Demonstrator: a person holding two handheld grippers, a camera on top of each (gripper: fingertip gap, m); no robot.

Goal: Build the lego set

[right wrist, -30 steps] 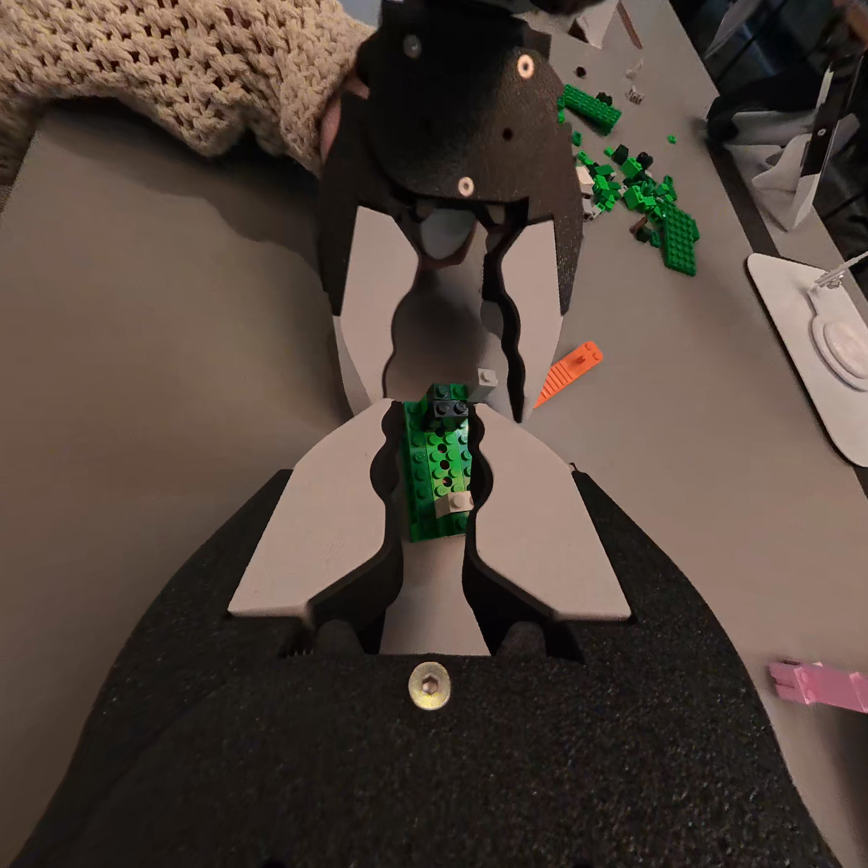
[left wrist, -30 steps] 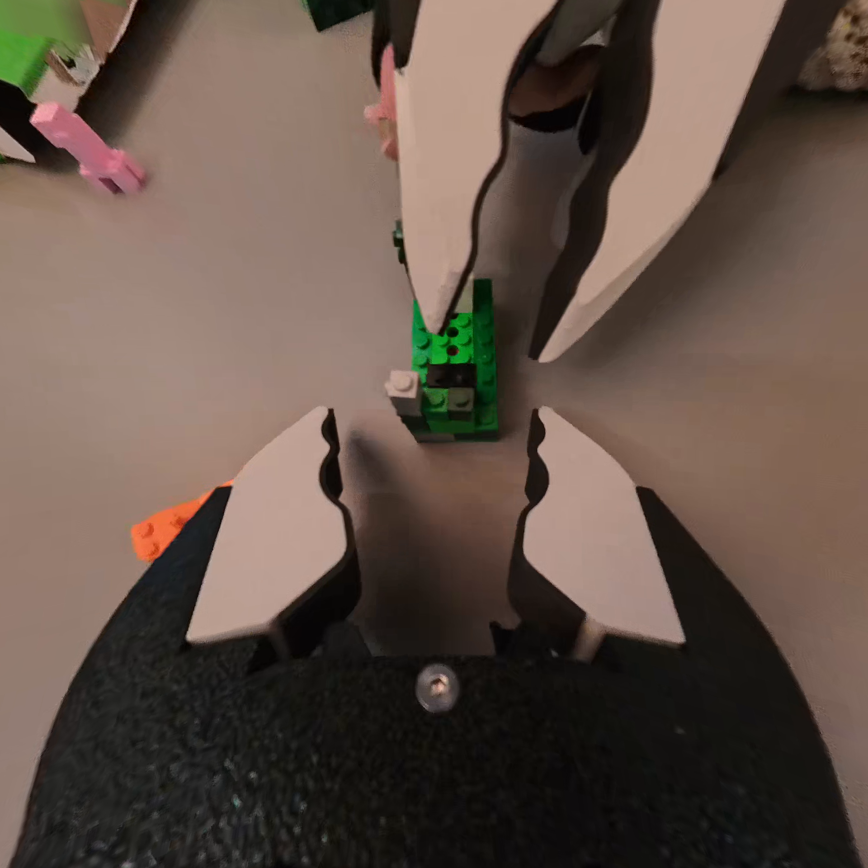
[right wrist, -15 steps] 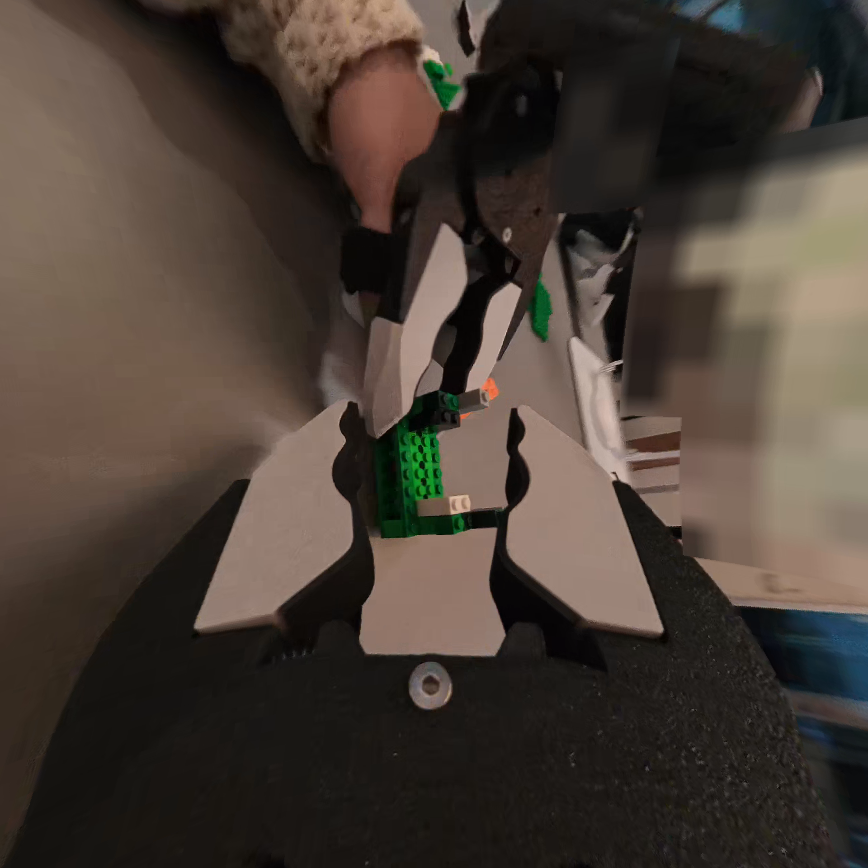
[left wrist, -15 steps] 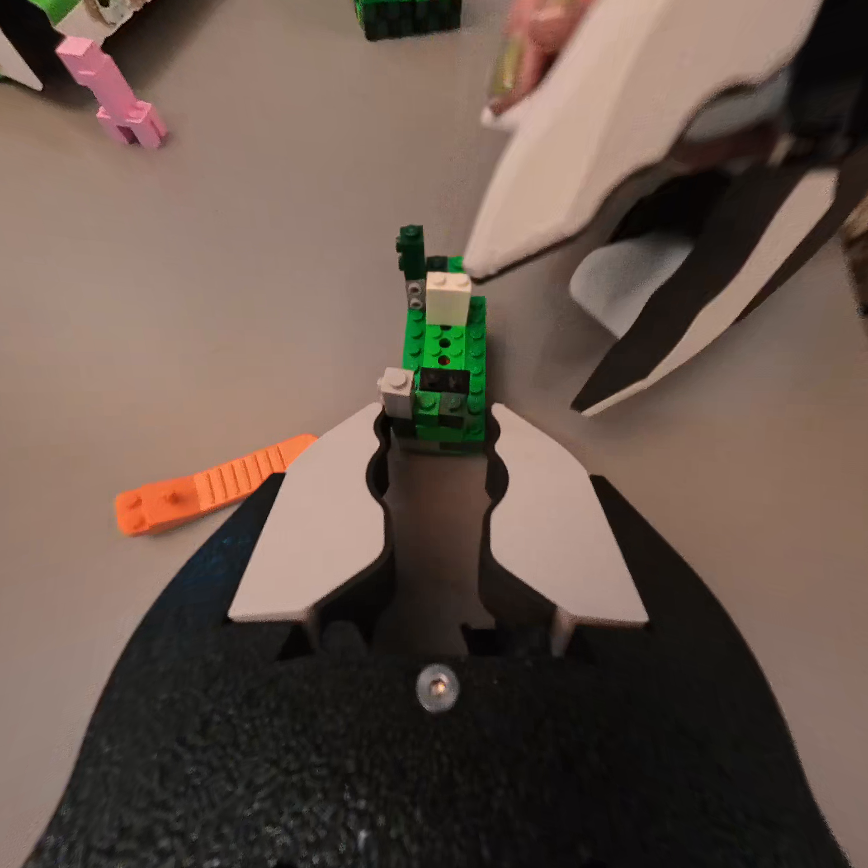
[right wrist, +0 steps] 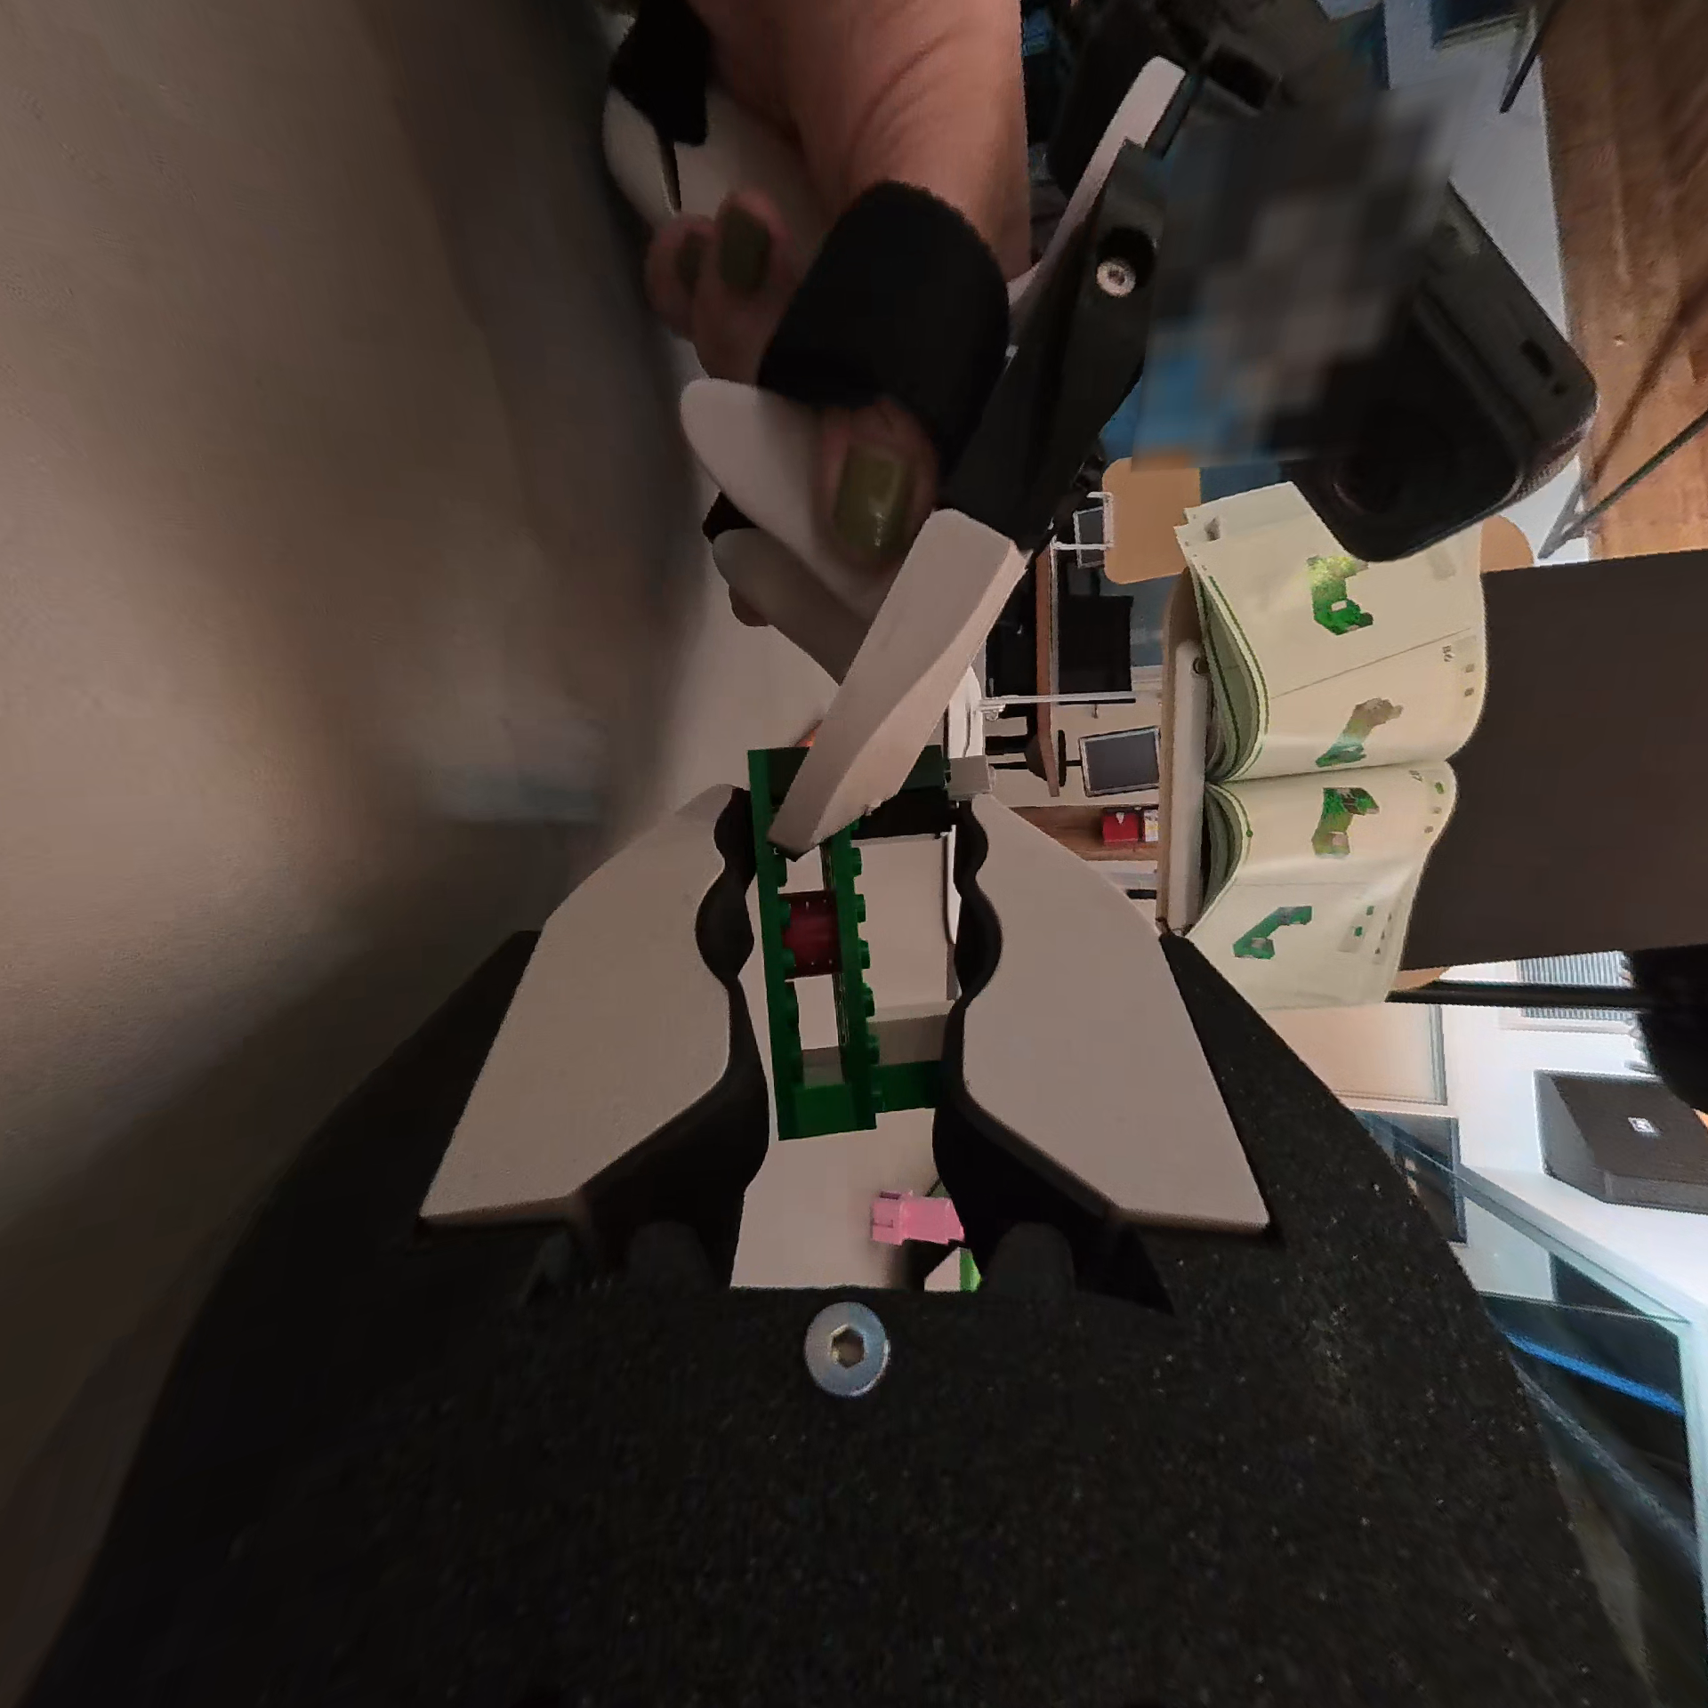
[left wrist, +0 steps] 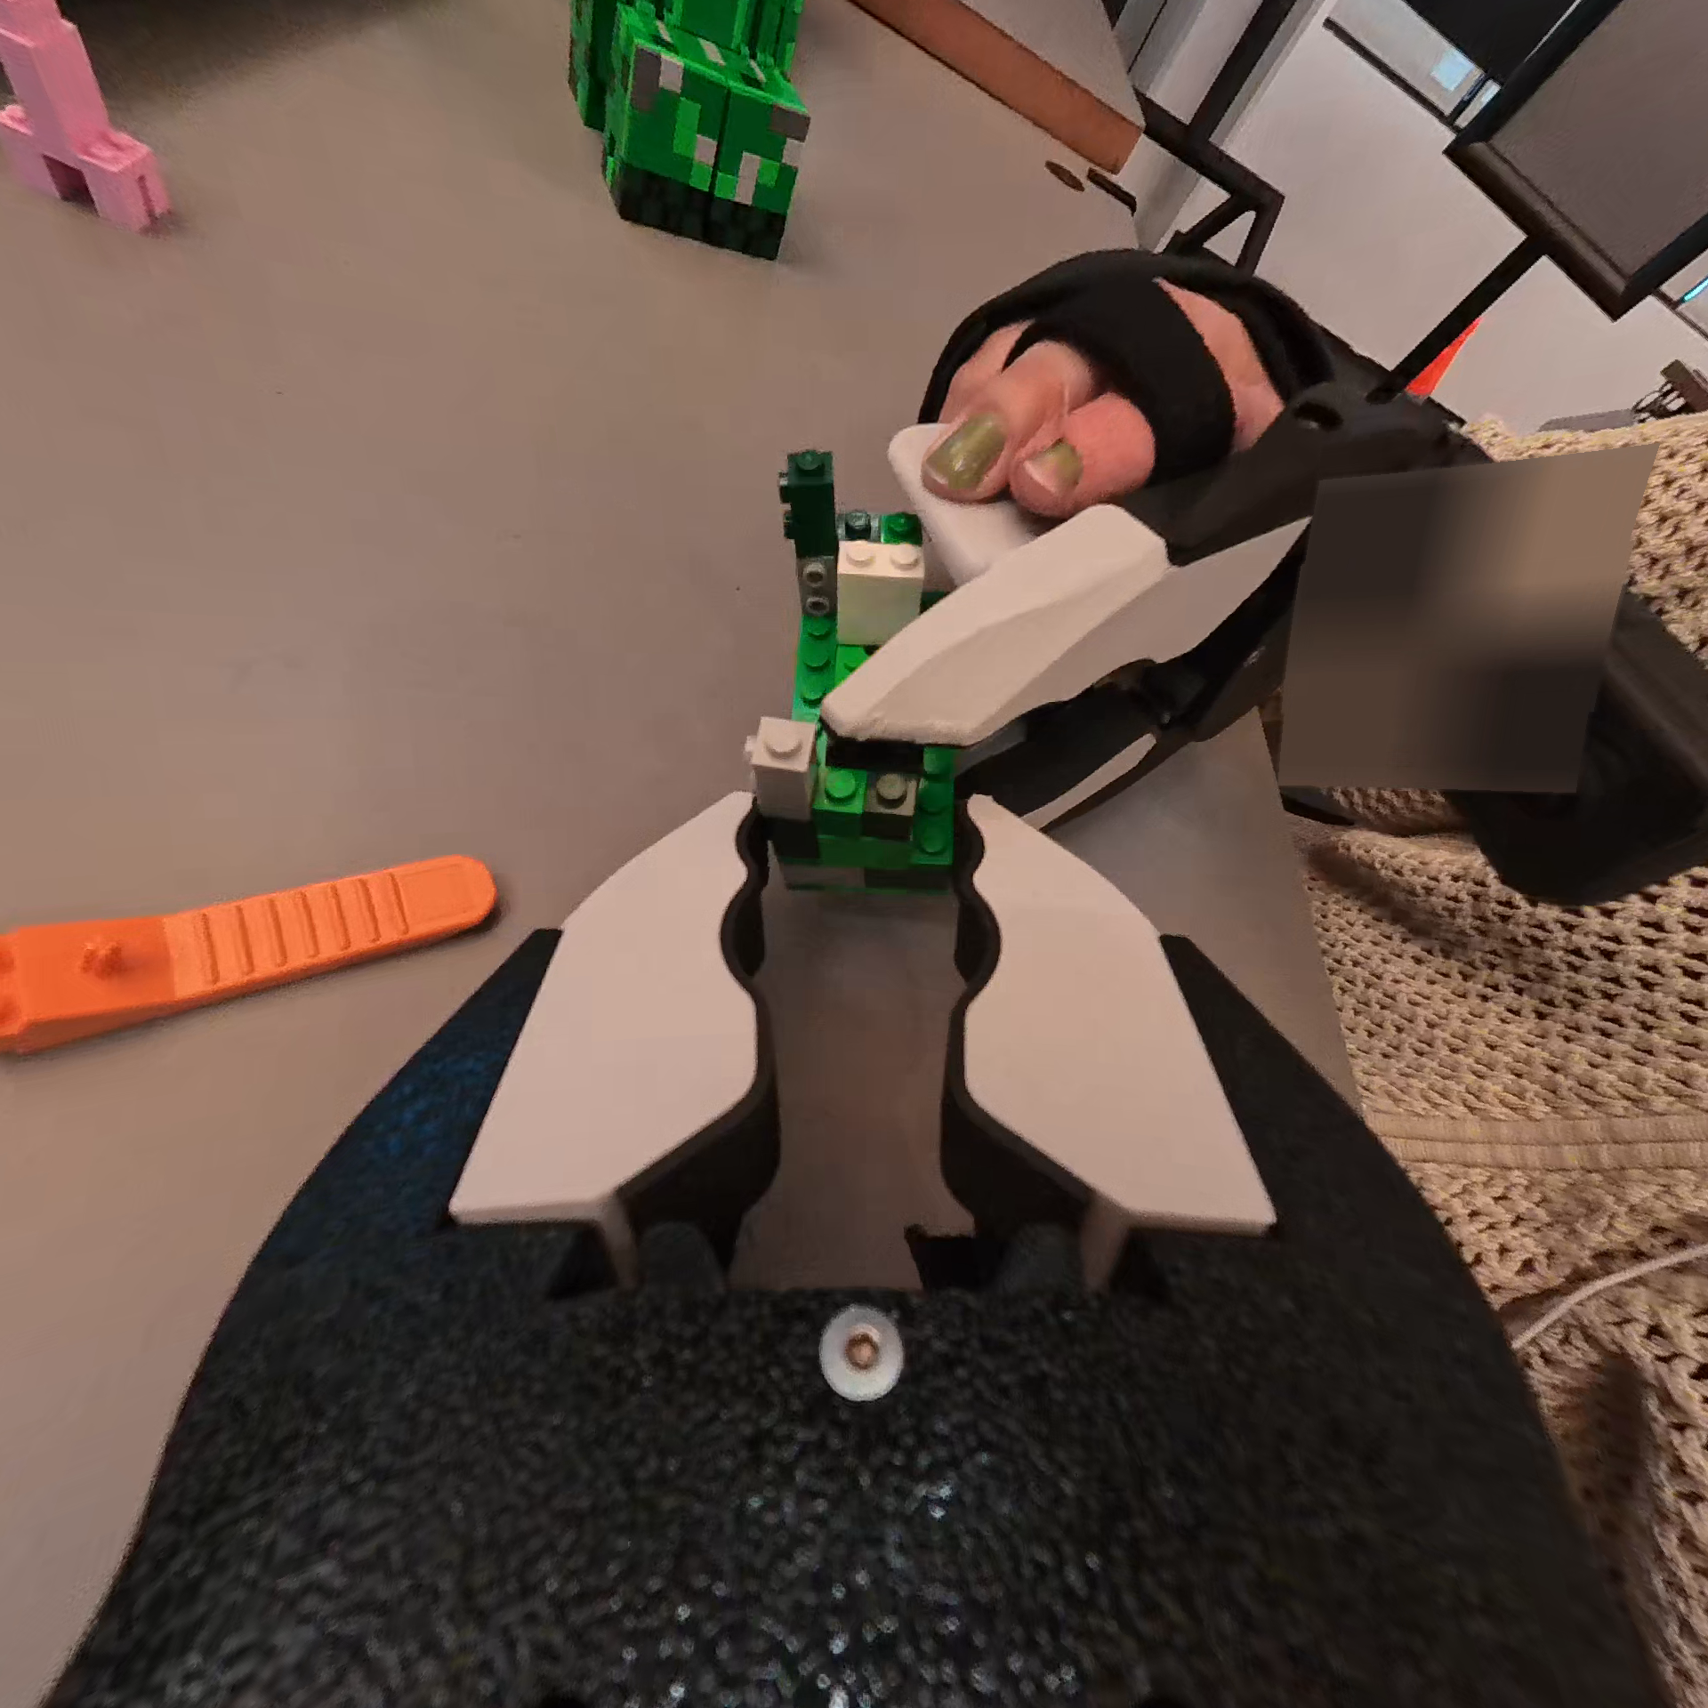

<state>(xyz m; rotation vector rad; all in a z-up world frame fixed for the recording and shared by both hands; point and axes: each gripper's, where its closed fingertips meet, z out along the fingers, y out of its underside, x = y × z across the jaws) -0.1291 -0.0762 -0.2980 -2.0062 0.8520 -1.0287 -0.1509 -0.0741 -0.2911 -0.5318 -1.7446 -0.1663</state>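
A green lego build (left wrist: 841,790) sits between both grippers. It carries a white brick (left wrist: 878,591), a small grey brick (left wrist: 784,753) and a dark green post (left wrist: 809,499). My left gripper (left wrist: 860,832) is shut on its near end, one finger on each side. My right gripper (right wrist: 850,813) is rolled onto its side and shut on the build (right wrist: 772,970). In the left wrist view one right finger (left wrist: 970,647) lies over the build's top and the other sits under it. The left gripper's finger (right wrist: 878,721) shows in the right wrist view, touching the build's far end.
An orange brick separator (left wrist: 250,933) lies on the grey table (left wrist: 370,555) to the left. A blocky green model (left wrist: 702,139) and a pink figure (left wrist: 74,148) stand at the back. A knit sleeve (left wrist: 1479,1017) is on the right. An open instruction booklet (right wrist: 1322,739) stands beyond. My left and right fingertips are right by each other.
My left gripper moved in and shut on the build's near end. My right gripper let go, rolled onto its side and closed on the build again from the right.
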